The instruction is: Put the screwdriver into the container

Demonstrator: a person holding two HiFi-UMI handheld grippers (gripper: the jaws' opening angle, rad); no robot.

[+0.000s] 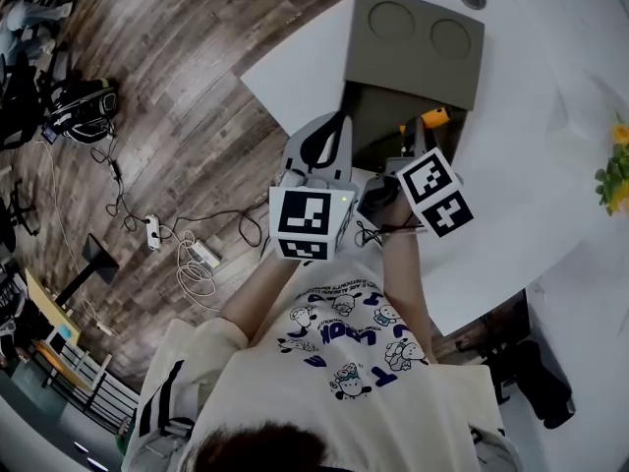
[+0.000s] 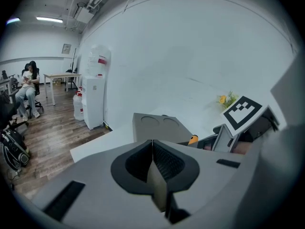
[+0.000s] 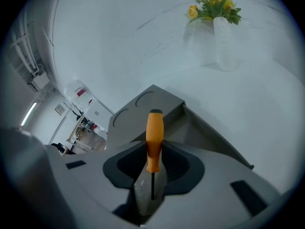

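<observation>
White table (image 1: 531, 165) carries a grey container (image 1: 388, 116), its lid thrown back, at twelve o'clock from both grippers in the head view. The right gripper (image 3: 152, 178) pinches the screwdriver (image 3: 154, 135) at the foot of its orange handle, which points to twelve o'clock toward the container, with a flower vase (image 3: 223, 42) at one o'clock. The left gripper (image 2: 153, 163), at its nine o'clock, has its jaws pressed together on nothing.

Left tool (image 2: 152, 150) closed, right tool (image 3: 152, 151) clamped.
</observation>
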